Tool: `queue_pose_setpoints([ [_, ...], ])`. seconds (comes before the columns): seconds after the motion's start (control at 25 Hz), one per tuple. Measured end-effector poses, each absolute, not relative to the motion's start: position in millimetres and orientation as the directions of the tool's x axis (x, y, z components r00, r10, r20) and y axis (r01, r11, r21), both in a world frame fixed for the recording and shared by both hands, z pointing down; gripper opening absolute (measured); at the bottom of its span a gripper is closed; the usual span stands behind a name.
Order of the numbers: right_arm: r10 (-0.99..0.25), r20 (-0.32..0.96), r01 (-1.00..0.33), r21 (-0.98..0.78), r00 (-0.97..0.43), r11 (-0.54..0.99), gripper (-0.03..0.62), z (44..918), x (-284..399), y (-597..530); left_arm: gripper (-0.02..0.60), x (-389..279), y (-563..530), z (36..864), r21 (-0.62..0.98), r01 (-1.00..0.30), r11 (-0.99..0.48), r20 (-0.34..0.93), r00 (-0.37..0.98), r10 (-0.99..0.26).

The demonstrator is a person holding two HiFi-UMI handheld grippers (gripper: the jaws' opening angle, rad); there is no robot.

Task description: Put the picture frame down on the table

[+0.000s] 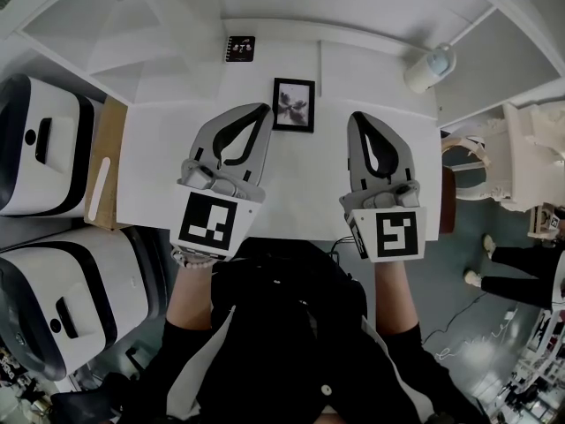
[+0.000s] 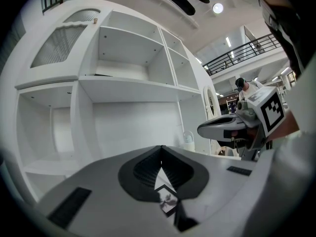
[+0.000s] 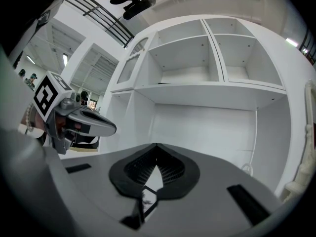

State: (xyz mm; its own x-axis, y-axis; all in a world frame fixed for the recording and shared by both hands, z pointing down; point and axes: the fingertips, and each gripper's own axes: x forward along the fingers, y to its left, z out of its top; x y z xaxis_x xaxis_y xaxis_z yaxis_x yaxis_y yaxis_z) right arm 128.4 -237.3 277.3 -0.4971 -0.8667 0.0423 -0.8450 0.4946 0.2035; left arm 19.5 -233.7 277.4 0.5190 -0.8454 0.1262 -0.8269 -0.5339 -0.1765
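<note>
- A person's two hand-held grippers hover over a white table (image 1: 150, 170), with the picture frame (image 1: 293, 104) resting on the tabletop between and just beyond their tips.
- The left gripper (image 1: 262, 110) has its jaws pressed together with nothing between them. Its own view shows only the frame on the table beyond the closed tips.
- The right gripper (image 1: 360, 117) is the same: jaws closed and empty, held roughly level, clear of the frame.
- Neither gripper touches the frame. It sits near the middle of the table, its dark border and pale picture turned up toward the head camera.
- From above the frame reads as lying face up and flat, though a slight backward lean on a stand cannot be ruled out from this steep angle.
- Judged from this, the frame is already on the table and out of any grip, so the task looks finished. If the frame is in fact propped up, the whole job is left: open a gripper, take it by an edge and lay it down.
- A small dark card (image 1: 240, 49) lies at the table's far edge, well apart from the frame.
</note>
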Motion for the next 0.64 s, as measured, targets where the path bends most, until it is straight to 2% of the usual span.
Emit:
queue_pose_setpoints([
  [0.64, -0.863, 0.052, -0.839, 0.212, -0.502, 0.501, 0.002, 281.4, 124.1, -242.1, 0.002, 18.9, -237.6, 279.4, -0.165, -0.828, -0.536, 0.127, 0.521, -0.844],
])
